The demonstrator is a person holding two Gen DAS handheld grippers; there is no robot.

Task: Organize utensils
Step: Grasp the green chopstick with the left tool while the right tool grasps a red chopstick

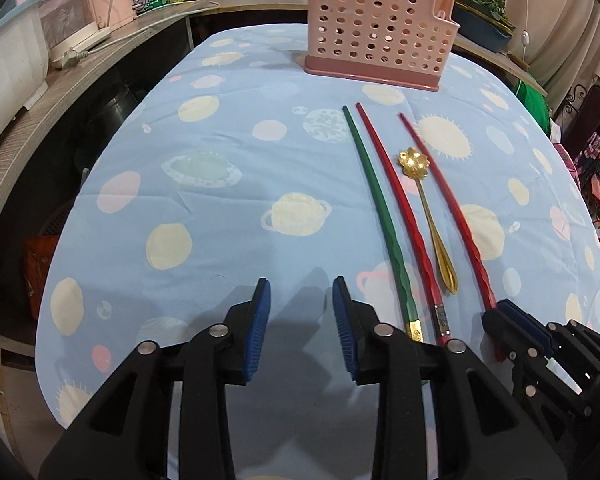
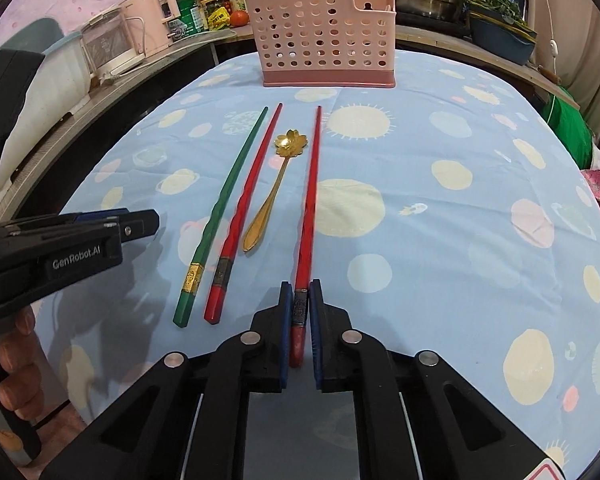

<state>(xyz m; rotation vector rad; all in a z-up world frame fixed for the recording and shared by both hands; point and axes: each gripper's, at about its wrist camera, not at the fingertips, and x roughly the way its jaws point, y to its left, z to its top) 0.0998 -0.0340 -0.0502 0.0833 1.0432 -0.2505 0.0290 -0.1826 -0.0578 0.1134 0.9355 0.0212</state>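
Kitchen clutter rings the blue planet-print tablecloth [image 2: 440,208] where the work is going on. Low at the near edge, the right gripper [image 2: 301,285] has its blue pads pressed against the thick end of the right-hand red chopstick [image 2: 312,184], which runs straight away from the jaws toward the far side of the table; its butt end pokes back between the fingers. Just left of that stick lies the gold spoon [image 2: 278,182], flower-shaped bowl pointing away, and left of the spoon lie a second red chopstick [image 2: 248,200] and a green chopstick [image 2: 226,196], side by side and nearly parallel, all flat on the cloth. The left gripper [image 1: 302,284] hangs over bare cloth to the left of the green stick, its jaws apart with nothing between them. At the far end of the table, well beyond the chopstick tips, stands the pink perforated utensil holder [image 2: 324,40], upright. Behind it the counter [image 1: 100,68] carries pots and bottles.
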